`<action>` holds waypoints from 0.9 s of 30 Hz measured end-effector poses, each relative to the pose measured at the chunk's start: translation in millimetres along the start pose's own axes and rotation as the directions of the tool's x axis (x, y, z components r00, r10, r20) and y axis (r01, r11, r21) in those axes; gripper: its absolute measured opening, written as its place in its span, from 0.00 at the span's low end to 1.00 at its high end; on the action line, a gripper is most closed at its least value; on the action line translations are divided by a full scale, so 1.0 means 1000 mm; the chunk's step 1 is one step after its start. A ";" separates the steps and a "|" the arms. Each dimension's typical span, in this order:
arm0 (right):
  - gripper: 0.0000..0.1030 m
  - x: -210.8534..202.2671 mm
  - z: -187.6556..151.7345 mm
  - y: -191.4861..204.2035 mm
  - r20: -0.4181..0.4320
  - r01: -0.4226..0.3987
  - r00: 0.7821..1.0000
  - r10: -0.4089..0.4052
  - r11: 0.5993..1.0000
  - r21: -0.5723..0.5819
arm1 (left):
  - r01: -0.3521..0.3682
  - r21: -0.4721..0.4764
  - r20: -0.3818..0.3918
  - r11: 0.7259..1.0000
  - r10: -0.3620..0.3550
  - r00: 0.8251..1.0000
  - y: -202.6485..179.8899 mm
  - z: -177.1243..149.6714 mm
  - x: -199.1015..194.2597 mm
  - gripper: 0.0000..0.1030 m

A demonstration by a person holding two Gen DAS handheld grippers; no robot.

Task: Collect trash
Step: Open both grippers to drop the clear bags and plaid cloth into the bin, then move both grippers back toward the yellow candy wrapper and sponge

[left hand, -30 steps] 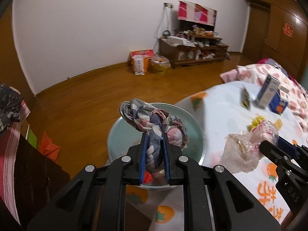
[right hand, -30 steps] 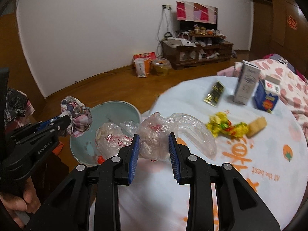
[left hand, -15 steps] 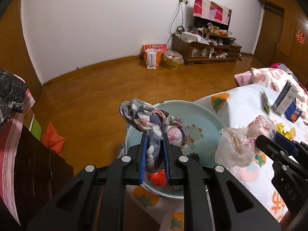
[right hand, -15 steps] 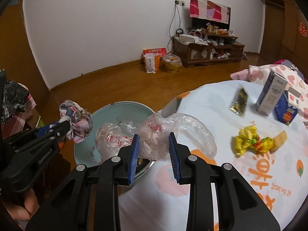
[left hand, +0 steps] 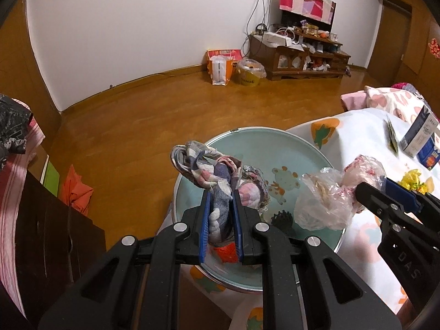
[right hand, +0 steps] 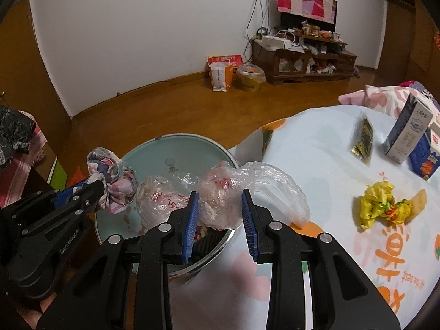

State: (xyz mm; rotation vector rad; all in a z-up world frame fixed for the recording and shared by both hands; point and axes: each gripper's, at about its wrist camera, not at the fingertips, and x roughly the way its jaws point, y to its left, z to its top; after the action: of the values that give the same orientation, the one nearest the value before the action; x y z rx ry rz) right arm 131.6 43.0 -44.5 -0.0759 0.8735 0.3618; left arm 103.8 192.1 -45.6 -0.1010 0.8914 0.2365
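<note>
My left gripper (left hand: 221,225) is shut on a crumpled patterned cloth (left hand: 217,173) and holds it above a pale green basin (left hand: 264,143) beside the table. My right gripper (right hand: 221,228) is shut on a clear crumpled plastic bag (right hand: 225,195), held over the basin's (right hand: 154,159) near rim. The bag (left hand: 327,198) and the right gripper (left hand: 385,195) also show in the left wrist view. The cloth (right hand: 110,181) and the left gripper (right hand: 90,189) show in the right wrist view. Some dark and red scraps (left hand: 280,217) lie in the basin.
The table (right hand: 316,165) with a fruit-print cloth holds a yellow wrapper (right hand: 382,206), a dark packet (right hand: 363,137), a white carton (right hand: 407,129) and a blue box (right hand: 426,156). A dark cabinet (left hand: 46,225) stands left. Wooden floor and a TV stand (left hand: 302,55) lie behind.
Both grippers have moved left from over the table toward the basin, still holding the cloth and the plastic bag. The basin now lies under both.
</note>
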 end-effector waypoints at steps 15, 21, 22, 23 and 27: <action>0.39 0.028 0.003 -0.006 -0.064 -0.038 0.997 0.039 0.999 0.018 | -0.034 0.013 -0.039 0.999 0.035 0.999 -0.006 -0.004 0.014 0.18; 0.45 0.016 0.005 -0.010 -0.034 -0.038 0.999 0.039 0.999 0.030 | -0.058 0.017 -0.025 0.998 0.058 0.998 -0.007 -0.005 0.008 0.37; 0.48 0.013 0.005 -0.010 -0.029 -0.036 0.999 0.037 0.999 0.031 | -0.067 0.019 -0.017 0.998 0.067 0.998 -0.007 -0.005 0.006 0.41; 0.50 0.008 0.006 -0.012 -0.018 -0.032 0.999 0.032 0.999 0.033 | -0.074 0.021 -0.010 0.997 0.074 0.997 -0.007 -0.005 0.004 0.45; 0.59 -0.009 0.004 -0.017 0.018 -0.013 1.000 0.012 0.999 0.045 | -0.094 0.026 0.029 0.995 0.093 0.995 -0.011 -0.004 -0.010 0.57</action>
State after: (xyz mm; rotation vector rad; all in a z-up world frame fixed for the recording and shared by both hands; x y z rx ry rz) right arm 134.9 25.3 -36.6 -0.0260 0.8649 0.3540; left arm 97.2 178.8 -40.8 -0.0305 0.8722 0.3120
